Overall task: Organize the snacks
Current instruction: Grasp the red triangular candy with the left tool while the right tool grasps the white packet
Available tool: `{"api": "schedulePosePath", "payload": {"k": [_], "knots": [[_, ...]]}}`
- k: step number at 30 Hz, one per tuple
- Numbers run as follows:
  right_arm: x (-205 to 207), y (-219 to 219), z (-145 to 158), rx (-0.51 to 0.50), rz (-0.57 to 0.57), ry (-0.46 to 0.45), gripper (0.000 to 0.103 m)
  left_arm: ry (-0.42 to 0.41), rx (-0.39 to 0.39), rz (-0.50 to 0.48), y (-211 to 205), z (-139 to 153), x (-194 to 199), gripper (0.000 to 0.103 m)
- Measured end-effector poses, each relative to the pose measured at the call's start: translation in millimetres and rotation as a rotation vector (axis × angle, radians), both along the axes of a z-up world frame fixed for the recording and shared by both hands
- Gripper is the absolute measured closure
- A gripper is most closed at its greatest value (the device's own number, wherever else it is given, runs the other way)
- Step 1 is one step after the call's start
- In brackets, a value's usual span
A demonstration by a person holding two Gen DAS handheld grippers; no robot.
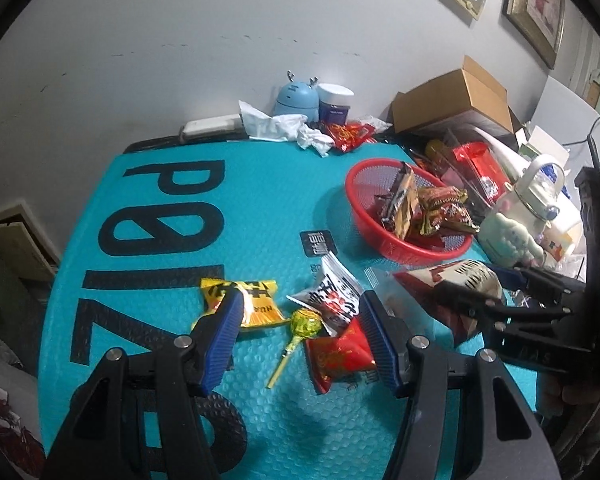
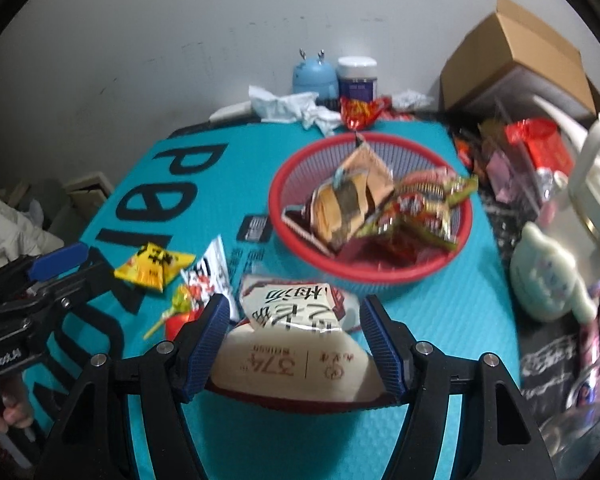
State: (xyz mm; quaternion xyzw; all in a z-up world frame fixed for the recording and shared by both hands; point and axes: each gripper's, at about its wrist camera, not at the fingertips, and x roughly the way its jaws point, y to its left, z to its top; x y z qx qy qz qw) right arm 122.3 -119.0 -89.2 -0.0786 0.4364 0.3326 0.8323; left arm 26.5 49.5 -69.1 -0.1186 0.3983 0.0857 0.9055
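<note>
My right gripper (image 2: 295, 302) stands open around a large cream and red snack bag (image 2: 292, 344) that lies on the teal mat (image 2: 440, 320), one blue pad on each side of it. My left gripper (image 1: 300, 308) is open and low over a yellow-green lollipop (image 1: 306, 322) and a small red packet (image 1: 340, 356), with nothing gripped. A yellow packet (image 1: 256, 304) lies under its left finger, and a white, black and red packet (image 1: 332, 292) lies just ahead. The red basket (image 2: 276, 200) behind the bag holds several snack packets.
A pale plush-shaped bottle (image 2: 548, 280) and cluttered packets crowd the mat's right edge. A cardboard box (image 2: 516, 56), a blue humidifier (image 2: 314, 76), a jar (image 2: 356, 76) and crumpled tissues (image 2: 296, 108) line the back wall. A hand (image 2: 14, 412) holds the left gripper (image 2: 88, 264).
</note>
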Motion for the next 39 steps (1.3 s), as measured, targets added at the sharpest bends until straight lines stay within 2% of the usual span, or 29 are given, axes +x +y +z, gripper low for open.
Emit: {"api": "schedulePosePath", "payload": {"k": [6,7,8,10,11,14,24,32,39], "knots": [[-4,-18,-21,-0.011,-0.026,0.067,0.036,0.025,-0.009,-0.031,-9,-9,-1,0.044],[-4,-21,-24,-0.006,-0.029,0.075,0.045,0.031,-0.010,-0.037,-12,-12,-1,0.044],[-5,-25,-26,0.013,-0.020,0.086,0.048,0.038,-0.013,-0.042,-14,-15,-2,0.044],[-9,-30,-25,0.034,-0.010,0.078,0.053,0.050,-0.027,-0.057,-18,-20,-1,0.044],[-11,-31,-23,0.032,-0.008,0.068,0.059,0.058,-0.039,-0.065,-20,-23,-1,0.044],[-15,-36,-22,0.002,-0.006,0.034,0.064,0.078,-0.062,-0.074,-23,-31,2,0.044],[-20,-59,-35,0.026,-0.012,0.090,0.064,0.128,-0.096,-0.102,-35,-54,18,0.044],[-22,-61,-42,0.031,0.001,0.100,0.043,0.157,-0.082,-0.107,-37,-67,33,0.044],[-22,-60,-50,0.022,0.003,0.113,0.040,0.159,-0.075,-0.115,-39,-73,40,0.044]]}}
